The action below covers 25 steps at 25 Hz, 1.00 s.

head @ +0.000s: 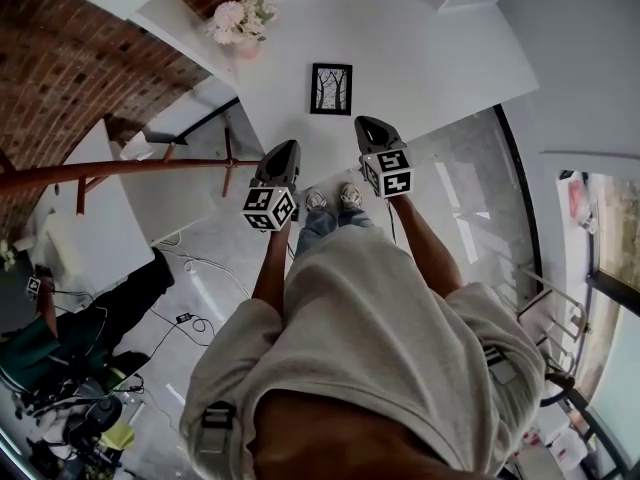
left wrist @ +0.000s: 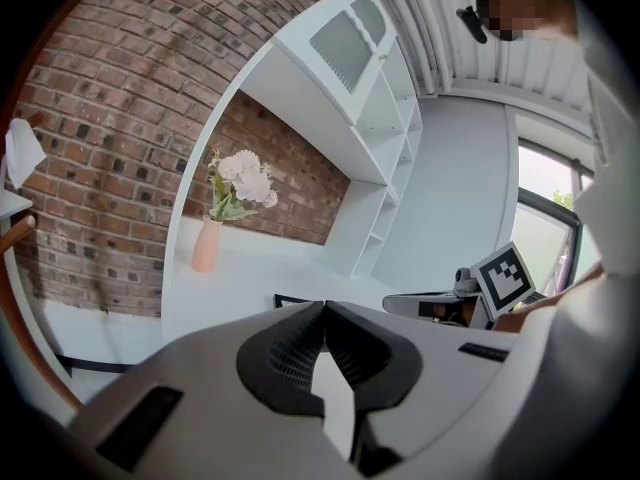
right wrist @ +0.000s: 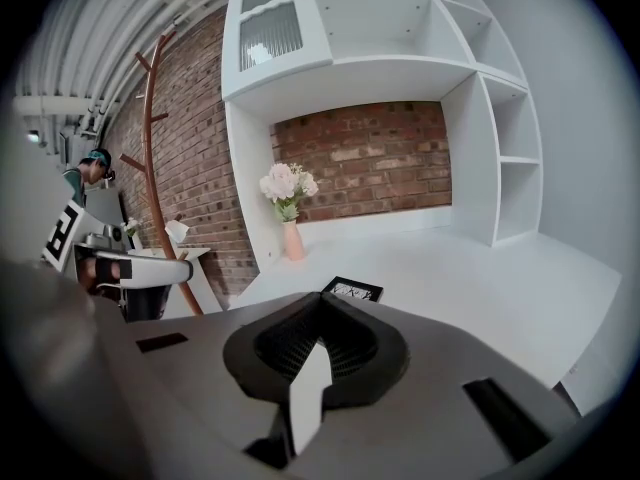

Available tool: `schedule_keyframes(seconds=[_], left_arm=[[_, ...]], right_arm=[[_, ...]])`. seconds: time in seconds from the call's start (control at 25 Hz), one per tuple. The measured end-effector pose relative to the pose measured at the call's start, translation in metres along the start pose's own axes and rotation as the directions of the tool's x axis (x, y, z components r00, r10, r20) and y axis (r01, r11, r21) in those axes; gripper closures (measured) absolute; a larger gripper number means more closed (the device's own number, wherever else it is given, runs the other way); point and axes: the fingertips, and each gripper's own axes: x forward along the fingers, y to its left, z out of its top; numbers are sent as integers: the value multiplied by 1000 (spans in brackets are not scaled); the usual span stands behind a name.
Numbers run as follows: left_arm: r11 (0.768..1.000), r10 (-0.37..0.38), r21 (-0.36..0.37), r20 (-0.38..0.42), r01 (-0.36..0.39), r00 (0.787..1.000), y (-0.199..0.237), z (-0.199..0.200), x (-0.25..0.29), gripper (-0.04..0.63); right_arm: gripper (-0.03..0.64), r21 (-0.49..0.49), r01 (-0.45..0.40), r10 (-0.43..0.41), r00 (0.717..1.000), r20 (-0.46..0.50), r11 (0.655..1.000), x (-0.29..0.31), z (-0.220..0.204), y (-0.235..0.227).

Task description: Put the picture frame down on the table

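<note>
The picture frame [head: 331, 89] lies flat on the table [head: 420, 48], beyond left tongs [head: 291, 146] and right tongs [head: 363, 123], both pressed together, empty.

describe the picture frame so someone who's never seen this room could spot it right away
Find the big white table set against the brick wall, under the white shelves. On it lies a small picture frame, flat and face up. It is the only black-edged thing there, showing bare trees, well apart from the pink vase of flowers.
</note>
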Motion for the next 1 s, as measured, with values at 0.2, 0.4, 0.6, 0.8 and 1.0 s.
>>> schedule_keyframes(seconds=[0.2,0.4,0.6,0.8,1.0], left_arm=[[1000,-4,20,24,3,1000,1,17,1,578],[999,1,34,50,-3,999,4,32,-3,578],[998,2,59,81,-7,997,10,52,-3,578],[996,-14,88,109,4,994,9,72,1,578],[992,-38,126,144,20,989,7,96,9,578]], right_arm=[[592,-5,8,-8,1000,25,1000,-7,12,2],[592,-16,16,-15,999,52,1000,-12,30,8],[592,-29,31,-28,995,97,999,-12,48,5],[592,-32,54,-49,989,142,998,-14,65,1],[592,-34,73,-66,981,184,997,-16,88,-5]])
